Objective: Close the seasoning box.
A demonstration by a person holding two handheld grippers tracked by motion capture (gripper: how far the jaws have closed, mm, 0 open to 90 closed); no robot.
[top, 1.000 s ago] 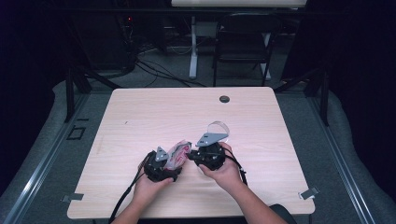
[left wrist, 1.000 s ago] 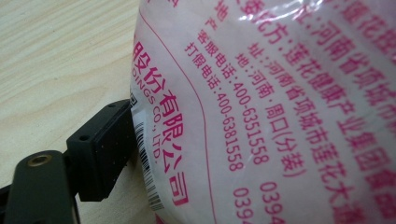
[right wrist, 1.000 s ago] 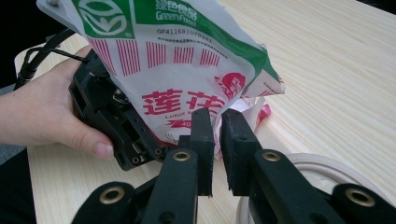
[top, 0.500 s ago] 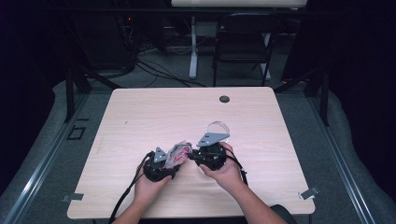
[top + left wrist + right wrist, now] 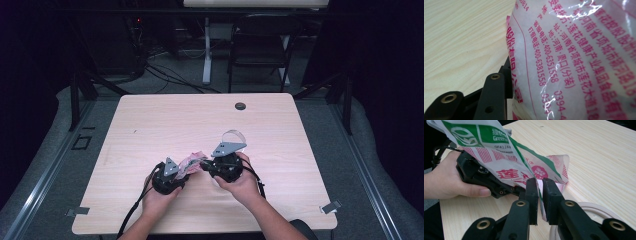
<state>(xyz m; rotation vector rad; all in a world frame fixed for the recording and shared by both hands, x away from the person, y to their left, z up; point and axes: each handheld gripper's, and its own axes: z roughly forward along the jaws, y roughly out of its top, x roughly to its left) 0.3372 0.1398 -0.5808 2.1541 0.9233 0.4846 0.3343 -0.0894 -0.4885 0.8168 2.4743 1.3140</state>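
A plastic bag [image 5: 192, 161] of white granules, printed in pink with a green top, is held between both grippers over the table's front middle. My left gripper [image 5: 184, 170] has just been closing its jaws on the bag's bulky body [image 5: 579, 62]. One black finger [image 5: 507, 70] presses against the bag's side and the other is hidden behind it. My right gripper [image 5: 540, 182] is shut on the thin crumpled edge of the bag [image 5: 506, 157], and it comes in from the right in the high view [image 5: 204, 162].
A translucent ring [image 5: 235, 135] like a tape roll lies just beyond the right gripper and shows under it [image 5: 586, 207]. A black grommet [image 5: 240, 106] sits near the far edge of the wooden table [image 5: 150, 130]. A chair stands behind the table.
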